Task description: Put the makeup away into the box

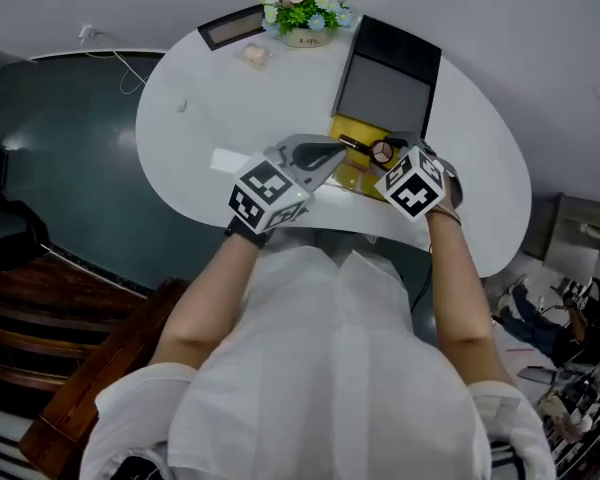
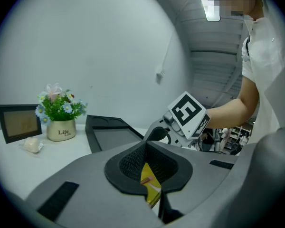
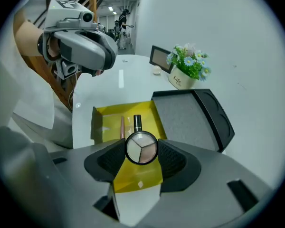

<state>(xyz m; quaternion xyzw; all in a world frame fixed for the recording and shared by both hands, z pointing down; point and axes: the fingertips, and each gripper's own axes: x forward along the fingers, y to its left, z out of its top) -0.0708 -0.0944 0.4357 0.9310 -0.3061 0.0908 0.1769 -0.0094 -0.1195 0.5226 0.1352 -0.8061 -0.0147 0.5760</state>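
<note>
On the white table, far left at the back, a photo frame stands beside a flower pot marked "Life". Nearer the person, the left gripper hovers over the table's front part, pointing right toward the box. Its jaws are pressed together at the tips with nothing between them (the yellow seen through the slit below them is the box underneath).

Just to its right lies the yellow box, open, with its grey-lined black lid flat on the table behind it. Inside the box a pink pencil and a black-capped tube lie side by side.

The right gripper hangs above the box's near end, jaws closed on a round eyeshadow compact. The compact shows three shades, is gripped by its rim on both sides, and is held clear of the box floor.
</note>
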